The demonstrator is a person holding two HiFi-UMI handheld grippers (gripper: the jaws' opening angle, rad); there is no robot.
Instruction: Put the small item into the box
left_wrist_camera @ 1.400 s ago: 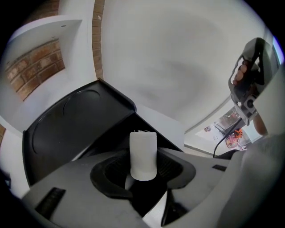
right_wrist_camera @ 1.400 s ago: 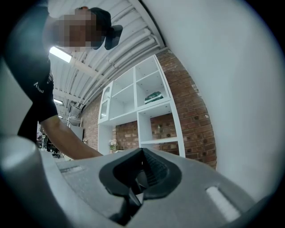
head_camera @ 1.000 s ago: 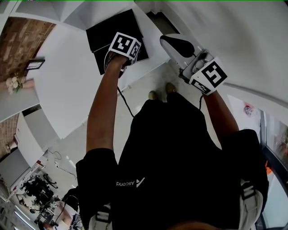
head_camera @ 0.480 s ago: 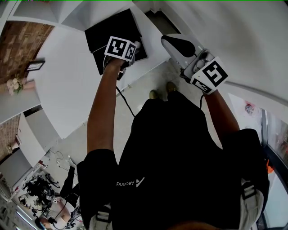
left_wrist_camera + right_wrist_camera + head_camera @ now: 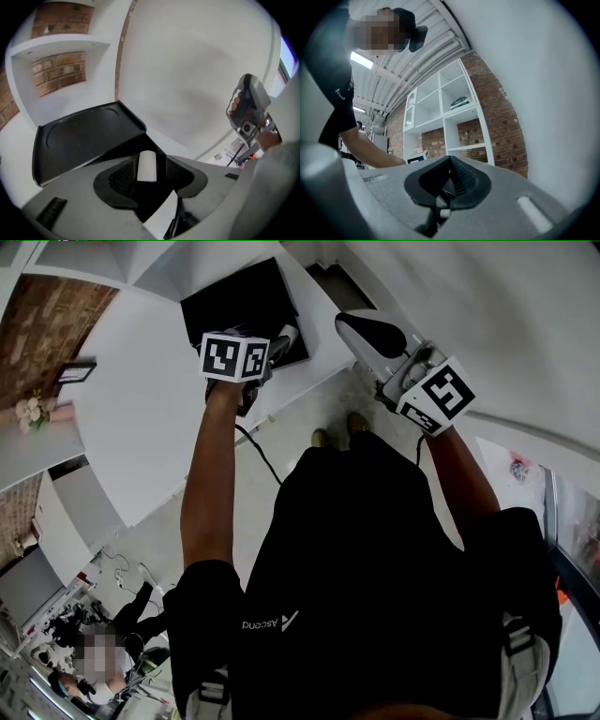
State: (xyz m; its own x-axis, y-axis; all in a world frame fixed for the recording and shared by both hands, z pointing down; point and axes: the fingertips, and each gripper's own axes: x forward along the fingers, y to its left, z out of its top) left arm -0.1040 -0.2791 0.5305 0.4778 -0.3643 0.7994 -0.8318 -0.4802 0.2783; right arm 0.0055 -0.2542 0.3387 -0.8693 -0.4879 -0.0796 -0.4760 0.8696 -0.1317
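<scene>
The black box [image 5: 234, 301] lies open on the white table [image 5: 141, 418]. My left gripper [image 5: 274, 341] hovers over the box's near edge. In the left gripper view its jaws [image 5: 146, 174] stand open over the box's dark inside [image 5: 151, 143], beside the flat black lid [image 5: 79, 140]. A small white cylinder [image 5: 146, 166] shows between the pads; a dark gap separates it from the right pad, and nothing presses on it. My right gripper [image 5: 364, 331] is held up off to the right, away from the box. Its jaws [image 5: 449, 180] are shut with nothing in them.
The table's edge runs just in front of the person's shoes [image 5: 333, 432]. A black cable [image 5: 258, 451] hangs from the left gripper. White shelving on a brick wall [image 5: 454, 117] fills the right gripper view. Another person stands far off at lower left.
My left gripper has drifted left and a little toward me over the box, and its marker cube has turned. The right gripper has stayed put.
</scene>
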